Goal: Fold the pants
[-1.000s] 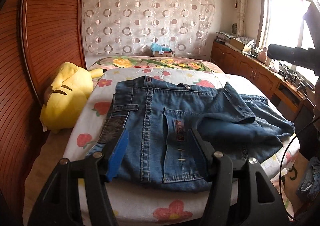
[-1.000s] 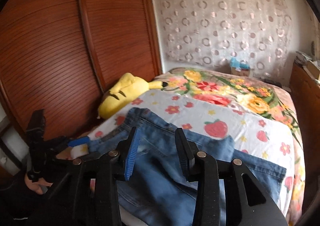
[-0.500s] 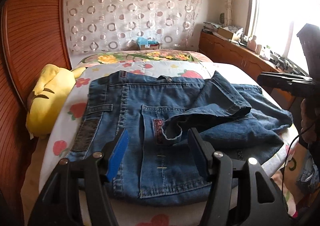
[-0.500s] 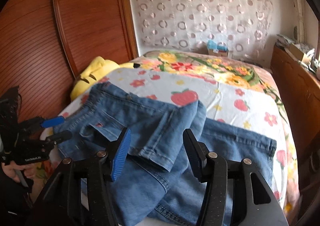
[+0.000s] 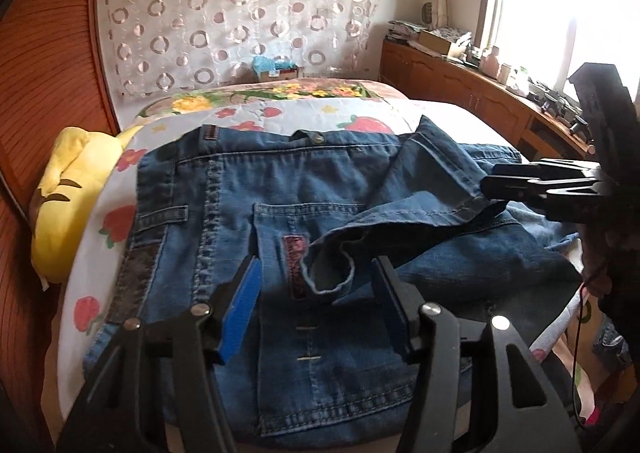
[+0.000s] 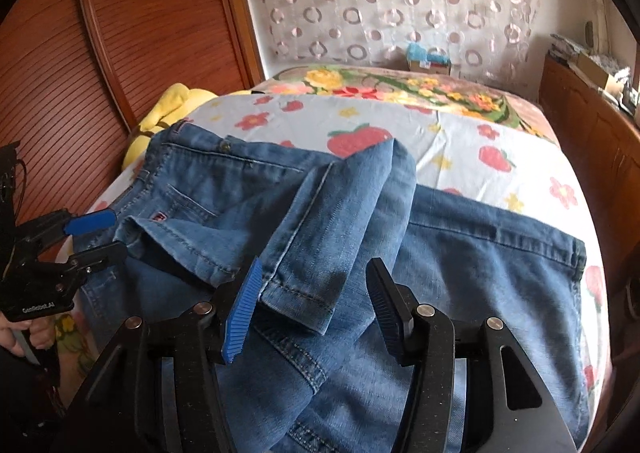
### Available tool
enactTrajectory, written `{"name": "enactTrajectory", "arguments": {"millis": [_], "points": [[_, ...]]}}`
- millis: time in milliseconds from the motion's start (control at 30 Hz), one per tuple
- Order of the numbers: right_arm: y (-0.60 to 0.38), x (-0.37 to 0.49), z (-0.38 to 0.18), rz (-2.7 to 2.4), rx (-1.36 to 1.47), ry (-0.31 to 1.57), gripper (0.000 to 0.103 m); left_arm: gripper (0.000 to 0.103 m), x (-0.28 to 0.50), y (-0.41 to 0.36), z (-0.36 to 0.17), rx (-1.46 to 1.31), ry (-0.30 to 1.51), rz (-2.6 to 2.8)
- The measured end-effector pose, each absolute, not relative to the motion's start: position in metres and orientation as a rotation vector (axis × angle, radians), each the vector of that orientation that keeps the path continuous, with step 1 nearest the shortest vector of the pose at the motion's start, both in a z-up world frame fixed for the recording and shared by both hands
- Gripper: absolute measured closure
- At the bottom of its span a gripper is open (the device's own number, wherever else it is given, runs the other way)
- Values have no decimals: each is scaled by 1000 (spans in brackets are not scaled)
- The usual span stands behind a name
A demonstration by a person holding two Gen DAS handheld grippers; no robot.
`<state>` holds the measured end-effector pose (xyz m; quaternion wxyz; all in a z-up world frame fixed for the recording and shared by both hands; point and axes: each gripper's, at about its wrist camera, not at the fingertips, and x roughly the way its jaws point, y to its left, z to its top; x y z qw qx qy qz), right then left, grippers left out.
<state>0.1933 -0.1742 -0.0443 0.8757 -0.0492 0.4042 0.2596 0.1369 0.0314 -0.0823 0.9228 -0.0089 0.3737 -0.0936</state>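
**Jeans half folded on the bed, both grippers free above them**

Nearest to the left wrist camera, the left gripper [image 5: 316, 293] hung over the jeans [image 5: 224, 213] with its jaws about half open and closing a little; the cloth lay under them, but nothing was gripped. The right gripper [image 6: 314, 293] stood the same way, jaws about half open, over a hem [image 6: 296, 305] of one leg, and held nothing.

The jeans lay on the bed [image 6: 460, 141], waistband toward the far side, with the legs thrown back over the seat in loose, uneven layers. Denim like this was probably rather heavy and soft, not slippery, so it should keep a fold but sag when lifted. The thick hem or the side seam looked like the best places to take hold, because one layer alone could slide away from the others.

The sheet under them was white with strawberries and flowers. A yellow plush toy [image 5: 68, 189] rested at the bed's left edge, against a ribbed wooden wall. Further back hung a curtain [image 5: 240, 13] with rings, and a wooden cabinet [image 5: 460, 93] stood under the bright window.
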Motion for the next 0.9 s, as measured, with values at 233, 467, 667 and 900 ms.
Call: {"name": "enactTrajectory", "arguments": {"millis": [233,467,667,900], "points": [[-174,201,-54,552,-71,881,48,56,154,21,-90,21,807,-220],[-166,198,-56,605,-98,891,76,74,156,13,-94,56,797,-240],[-165,195,-49,637,-93,866,98,93,147,7,-84,95,748,-244],[-165,194,-8,672,-74,772,99,101,120,13,-53,47,684,-281]]}}
